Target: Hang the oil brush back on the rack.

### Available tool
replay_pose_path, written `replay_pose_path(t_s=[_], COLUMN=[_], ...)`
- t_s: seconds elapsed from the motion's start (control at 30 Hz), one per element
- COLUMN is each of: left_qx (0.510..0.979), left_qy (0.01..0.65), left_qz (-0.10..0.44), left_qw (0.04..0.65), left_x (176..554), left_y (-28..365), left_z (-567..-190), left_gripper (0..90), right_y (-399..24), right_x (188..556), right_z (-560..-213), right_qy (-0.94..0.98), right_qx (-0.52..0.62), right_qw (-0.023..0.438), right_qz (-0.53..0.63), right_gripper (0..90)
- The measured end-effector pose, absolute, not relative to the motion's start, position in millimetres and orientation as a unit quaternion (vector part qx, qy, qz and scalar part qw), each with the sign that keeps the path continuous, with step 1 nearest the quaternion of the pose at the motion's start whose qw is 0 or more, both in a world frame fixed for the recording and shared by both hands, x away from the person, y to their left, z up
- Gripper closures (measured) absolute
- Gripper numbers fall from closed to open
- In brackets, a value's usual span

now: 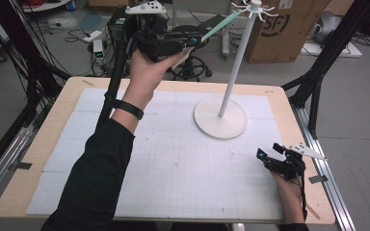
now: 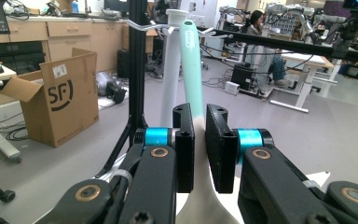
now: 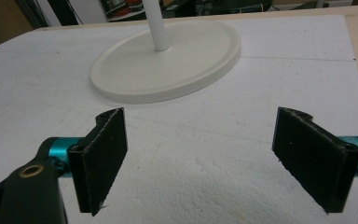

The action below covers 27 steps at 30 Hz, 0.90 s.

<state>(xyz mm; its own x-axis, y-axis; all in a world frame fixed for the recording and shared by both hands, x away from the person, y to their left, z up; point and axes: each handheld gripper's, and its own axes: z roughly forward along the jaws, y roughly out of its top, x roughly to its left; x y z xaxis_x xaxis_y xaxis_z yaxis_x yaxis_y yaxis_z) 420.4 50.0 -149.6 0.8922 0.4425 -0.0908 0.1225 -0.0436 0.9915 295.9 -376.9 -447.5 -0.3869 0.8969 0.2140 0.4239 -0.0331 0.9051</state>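
My left gripper (image 1: pixel 185 45) is held high over the table's far edge, shut on a utensil (image 1: pixel 221 24) with a mint-green handle and a whitish lower part. In the left gripper view the jaws (image 2: pixel 199 135) clamp it where the green handle (image 2: pixel 192 70) meets the white part, and the handle tip points up at the hooks (image 2: pixel 149 25) of the white stand (image 2: pixel 170 70). The stand's pole (image 1: pixel 236 62) rises from a round base (image 1: pixel 220 118) on the table. My right gripper (image 1: pixel 265 156) rests low at the front right, open and holding nothing (image 3: pixel 219 163), facing the base (image 3: pixel 168 60).
A white gridded mat (image 1: pixel 173 159) covers the wooden table. Behind the table stand a cardboard box (image 1: pixel 279 29), a black stool (image 1: pixel 190 67) and black frame posts (image 1: pixel 318 82). Cables lie on the floor at the left.
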Motion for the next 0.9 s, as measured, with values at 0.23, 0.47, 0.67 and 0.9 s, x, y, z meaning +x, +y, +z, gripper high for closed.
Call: replay_pose_path(t_s=[0.23,0.47,0.67,0.9], left_qx=[0.715,0.715,0.719,0.722], left_qy=[0.189,0.188,0.183,0.186], left_qz=[0.12,0.121,0.121,0.126], left_qw=[0.663,0.663,0.66,0.654], left_x=[416,415,413,414], left_y=[41,39,33,30], left_z=[-150,-149,-149,-150], left_gripper=[82.2,82.2,82.2,82.2], right_y=[-377,-377,-377,-377], right_x=[296,296,296,296], right_z=[-447,-448,-448,-448], right_qy=[0.657,0.657,0.656,0.657], right_qx=[0.503,0.502,0.503,0.502], right_qw=[0.232,0.232,0.231,0.232], right_qz=[0.512,0.513,0.513,0.513], right_gripper=[17.2,17.1,17.1,17.1])
